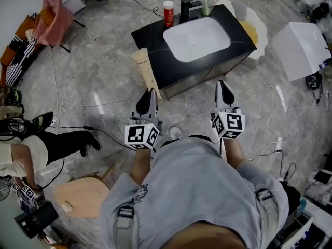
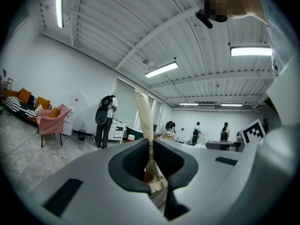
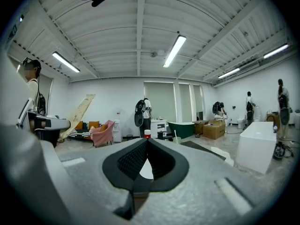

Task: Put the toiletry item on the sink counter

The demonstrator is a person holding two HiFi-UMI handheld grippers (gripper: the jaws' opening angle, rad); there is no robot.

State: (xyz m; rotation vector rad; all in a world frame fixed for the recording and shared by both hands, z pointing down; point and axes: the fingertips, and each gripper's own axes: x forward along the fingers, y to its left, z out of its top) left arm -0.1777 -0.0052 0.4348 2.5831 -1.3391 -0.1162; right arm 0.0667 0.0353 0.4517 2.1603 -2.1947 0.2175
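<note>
Between clamped left gripper (image 1: 151,92) jaws, cream tube (image 1: 147,74) lengthwise toward sink counter (image 1: 151,39); right gripper (image 1: 223,84) jaws together.

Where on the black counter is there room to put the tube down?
The tube fits best on the counter left of the white basin, in front of the red bottle: its widest bare patch. Narrower bare strips run along the front edge and the basin's right side. The back edge is crowded: red bottle, faucet and green container.
</note>
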